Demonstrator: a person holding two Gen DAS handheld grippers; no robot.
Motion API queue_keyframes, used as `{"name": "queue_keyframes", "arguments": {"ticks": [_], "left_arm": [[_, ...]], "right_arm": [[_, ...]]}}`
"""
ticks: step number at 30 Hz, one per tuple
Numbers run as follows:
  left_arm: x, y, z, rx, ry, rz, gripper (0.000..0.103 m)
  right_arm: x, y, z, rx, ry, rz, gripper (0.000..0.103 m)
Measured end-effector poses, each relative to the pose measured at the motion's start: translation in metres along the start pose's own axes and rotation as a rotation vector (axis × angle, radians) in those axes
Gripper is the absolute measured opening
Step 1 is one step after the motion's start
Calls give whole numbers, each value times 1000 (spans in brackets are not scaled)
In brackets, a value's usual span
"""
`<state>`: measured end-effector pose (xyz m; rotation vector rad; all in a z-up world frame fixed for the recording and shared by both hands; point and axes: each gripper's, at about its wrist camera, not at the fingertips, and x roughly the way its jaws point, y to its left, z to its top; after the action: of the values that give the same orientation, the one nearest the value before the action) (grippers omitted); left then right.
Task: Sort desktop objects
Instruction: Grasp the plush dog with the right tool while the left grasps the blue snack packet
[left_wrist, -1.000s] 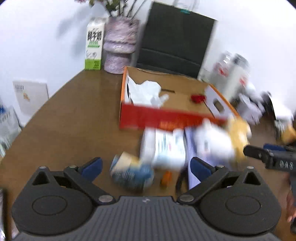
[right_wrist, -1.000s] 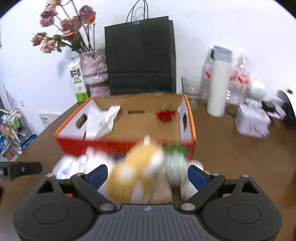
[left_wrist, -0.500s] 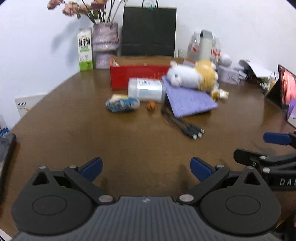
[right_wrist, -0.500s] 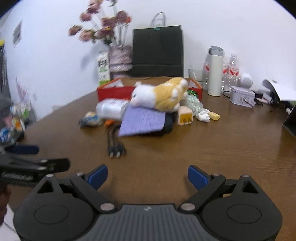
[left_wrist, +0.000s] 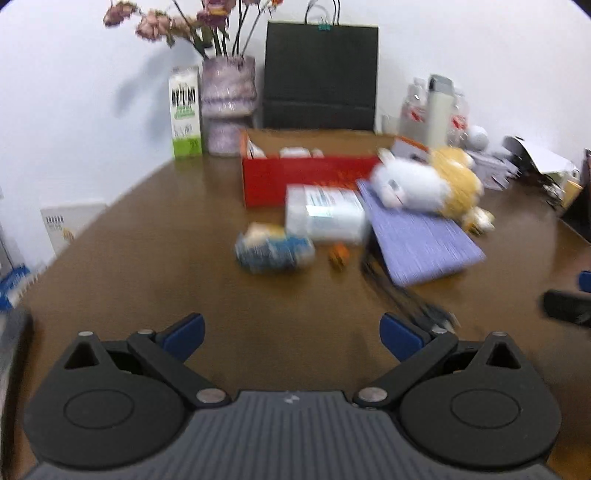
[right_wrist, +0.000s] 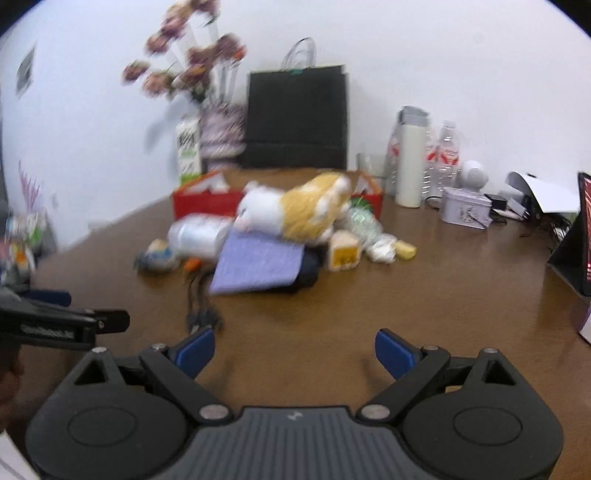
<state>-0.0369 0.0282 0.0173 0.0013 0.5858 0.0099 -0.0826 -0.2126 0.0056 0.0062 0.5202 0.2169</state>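
Both grippers hover wide apart and empty over the bare front of the brown table (left_wrist: 155, 229). On the left gripper (left_wrist: 291, 334) the blue fingertips (left_wrist: 184, 334) are spread with nothing between them; the right gripper (right_wrist: 294, 350) shows the same picture, jaws parted, blue pads (right_wrist: 393, 352) clear of everything. The left tool also juts into the right wrist view as a black bar at the left edge.

Out ahead sits the pile. A white and orange plush toy (left_wrist: 424, 184) lies on its side across the top of a purple notebook (left_wrist: 424, 243), which tilts up over a dark object (right_wrist: 308, 273) underneath. Just left of the notebook rests a white wipes pack (left_wrist: 325, 214), and in front of that a blue and yellow snack bag (left_wrist: 273, 251) with a small orange piece (left_wrist: 339, 254) beside it. A black cable (left_wrist: 402, 291) trails from the notebook's near corner toward the left gripper's right finger. On the plush's far side, seen from the right wrist, a yellow-labelled packet (right_wrist: 344, 253), a crumpled white wrapper (right_wrist: 380, 249) and a yellow block (right_wrist: 405, 249) cluster close together.

Behind the pile stands the red cardboard box (left_wrist: 306, 181), open on top, with white items inside. Further back: a milk carton (left_wrist: 184, 114), a vase of flowers (left_wrist: 227, 110) and a black paper bag (left_wrist: 319, 74) against the wall. Both views are blurred, so small print is unreadable.
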Motion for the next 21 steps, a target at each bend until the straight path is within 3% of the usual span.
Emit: {"name": "queue_keyframes", "arguments": {"ticks": [4, 9, 13, 14, 15, 17, 21], "left_arm": [[37, 9, 29, -3, -7, 10, 101], [72, 10, 50, 36, 6, -31, 92], [92, 17, 51, -6, 63, -66, 81], [96, 21, 49, -34, 78, -79, 70], [99, 24, 48, -50, 90, -81, 68], [97, 26, 47, -47, 75, -76, 57], [86, 24, 46, -40, 49, -74, 34]], "right_arm": [[25, -25, 39, 141, 5, 70, 94], [75, -31, 85, 164, -9, 47, 94], [129, -24, 115, 156, 27, 34, 94], [144, -23, 120, 165, 45, 28, 94], [157, -24, 123, 176, 66, 26, 91], [178, -28, 125, 207, 105, 41, 69], [185, -39, 119, 269, 96, 55, 55]]}}
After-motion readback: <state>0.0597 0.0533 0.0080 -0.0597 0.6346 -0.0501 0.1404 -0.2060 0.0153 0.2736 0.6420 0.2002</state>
